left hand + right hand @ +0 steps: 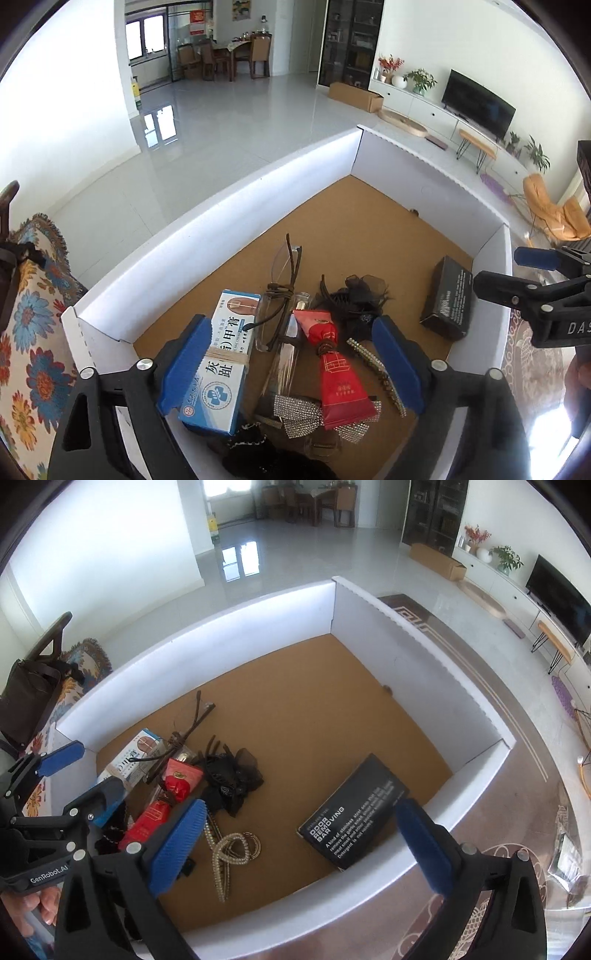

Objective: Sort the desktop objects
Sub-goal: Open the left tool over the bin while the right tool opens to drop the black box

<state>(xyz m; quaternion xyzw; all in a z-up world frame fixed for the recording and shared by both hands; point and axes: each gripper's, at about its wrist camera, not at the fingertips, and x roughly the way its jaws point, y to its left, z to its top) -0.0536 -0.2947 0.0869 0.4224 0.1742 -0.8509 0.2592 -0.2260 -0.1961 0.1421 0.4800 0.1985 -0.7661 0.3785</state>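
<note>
Left gripper (291, 373) wide open over the clutter pile in the tray (207, 236), red tube (338, 373) between its fingers, med box (221, 365) touching one, right gripper (299, 853) open too, black box (352, 808) alone by tray's right wall, glasses (282, 291) behind the tube

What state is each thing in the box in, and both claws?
Left claw: open, over the pile.
Right claw: open, empty.
Black odor removing bar box: closed, lying flat, apart from the pile.
Glasses: folded.
Blue-and-white ointment box: closed.
Red tube: lying flat.
</note>
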